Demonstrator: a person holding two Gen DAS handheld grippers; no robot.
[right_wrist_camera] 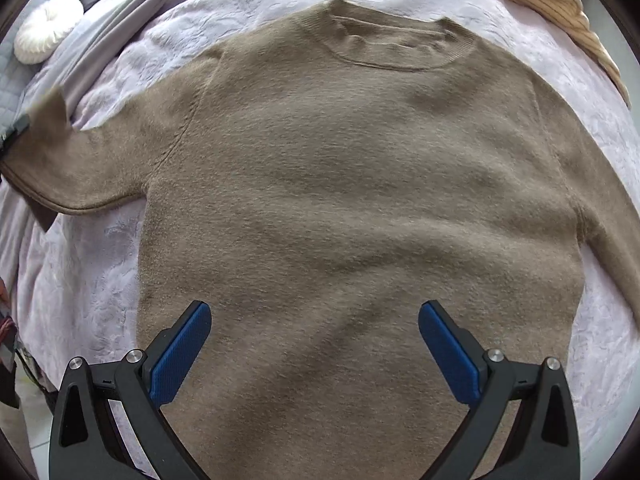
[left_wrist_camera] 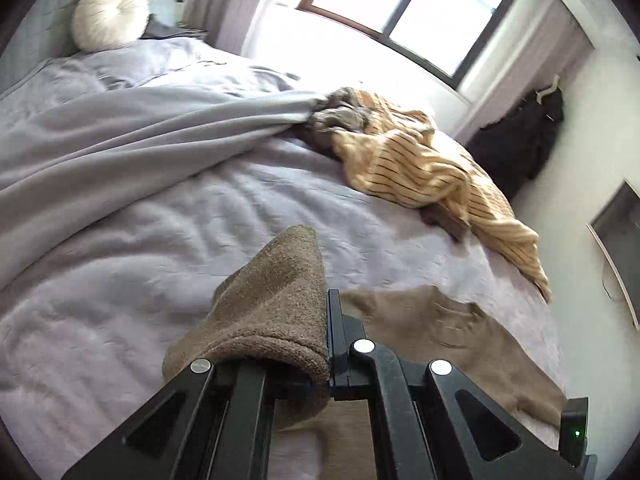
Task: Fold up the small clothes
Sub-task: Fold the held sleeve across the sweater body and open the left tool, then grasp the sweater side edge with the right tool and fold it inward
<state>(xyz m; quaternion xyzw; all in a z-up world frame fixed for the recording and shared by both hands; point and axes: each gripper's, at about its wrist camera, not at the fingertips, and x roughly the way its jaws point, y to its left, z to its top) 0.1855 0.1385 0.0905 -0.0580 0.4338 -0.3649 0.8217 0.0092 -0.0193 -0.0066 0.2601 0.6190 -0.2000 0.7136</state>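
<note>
A brown knit sweater [right_wrist_camera: 352, 184] lies flat on the bed, neck at the top of the right wrist view. Its left sleeve [right_wrist_camera: 60, 152] is lifted at the cuff, where my left gripper shows at the picture's left edge. In the left wrist view my left gripper [left_wrist_camera: 326, 332] is shut on that brown sleeve cuff [left_wrist_camera: 276, 300], which drapes over the left finger and hides the pads. The sweater's body [left_wrist_camera: 460, 344] lies below and to the right. My right gripper [right_wrist_camera: 314, 320] hangs open above the sweater's lower body, blue pads [right_wrist_camera: 180, 356] wide apart, nothing between them.
The bed has a lilac quilted cover [left_wrist_camera: 120, 260] and a grey blanket [left_wrist_camera: 140, 132]. A tan striped garment [left_wrist_camera: 432, 168] is heaped with a grey piece [left_wrist_camera: 340, 112] at the far side. A round white cushion [left_wrist_camera: 110, 12] sits at the headboard. A window [left_wrist_camera: 404, 4] is beyond.
</note>
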